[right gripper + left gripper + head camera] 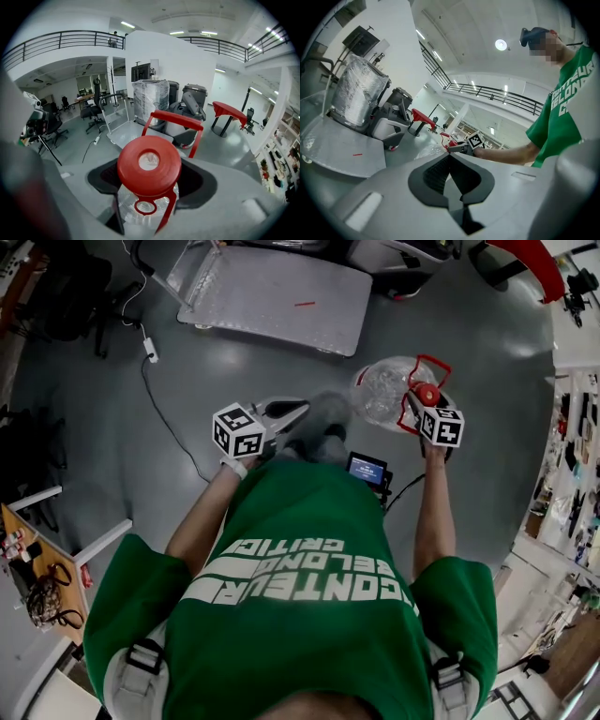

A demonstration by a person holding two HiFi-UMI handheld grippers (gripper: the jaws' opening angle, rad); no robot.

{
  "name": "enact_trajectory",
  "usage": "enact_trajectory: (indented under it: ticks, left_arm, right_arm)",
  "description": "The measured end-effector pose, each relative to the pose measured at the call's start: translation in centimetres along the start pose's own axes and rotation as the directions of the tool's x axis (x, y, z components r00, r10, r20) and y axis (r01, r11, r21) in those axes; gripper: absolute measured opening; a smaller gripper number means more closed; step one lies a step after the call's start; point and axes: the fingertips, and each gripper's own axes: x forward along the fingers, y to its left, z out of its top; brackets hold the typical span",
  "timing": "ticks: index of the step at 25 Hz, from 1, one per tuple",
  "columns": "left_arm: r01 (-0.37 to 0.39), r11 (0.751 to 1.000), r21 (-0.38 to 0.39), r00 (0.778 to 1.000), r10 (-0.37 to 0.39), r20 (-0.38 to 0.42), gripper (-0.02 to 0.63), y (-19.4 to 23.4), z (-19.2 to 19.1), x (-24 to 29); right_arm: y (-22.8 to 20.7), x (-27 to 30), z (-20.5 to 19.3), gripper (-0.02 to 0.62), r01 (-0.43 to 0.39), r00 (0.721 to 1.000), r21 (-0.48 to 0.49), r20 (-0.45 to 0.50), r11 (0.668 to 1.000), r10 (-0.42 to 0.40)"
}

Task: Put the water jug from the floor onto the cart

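Note:
The clear water jug (382, 385) with a red cap (149, 164) and red carry handle (176, 119) hangs off the floor in my right gripper (417, 404). Its jaws are shut around the jug's neck just below the cap, as the right gripper view (149, 190) shows. The flat metal cart (281, 296) stands ahead on the grey floor, and also shows in the left gripper view (342, 147). My left gripper (300, 410) is held beside the jug, to its left and apart from it. Its jaws (450, 157) are shut, with nothing between them.
A white power strip with its cable (150, 348) lies on the floor left of the cart. A plastic-wrapped machine (358, 89) and grey bins stand behind the cart. A red table (525, 263) is at the far right, a desk (37, 568) at the left.

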Motion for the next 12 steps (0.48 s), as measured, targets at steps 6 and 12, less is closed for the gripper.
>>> enact_trajectory:
  ticks: [6,12]
  left_arm:
    - [-0.046,0.999,-0.021,0.999,0.046,0.013,0.009,1.9,0.0,-1.0]
    - [-0.086,0.996,-0.035,0.995,0.088,0.044,0.009,4.7,2.0,-1.1]
  right_arm:
    - [0.4,2.8,1.3,0.304,-0.028,1.000,-0.014,-0.014,1.000,0.028]
    - [0.9,6.0,2.9,0.302,-0.059,0.998,-0.034,-0.033,0.998,0.058]
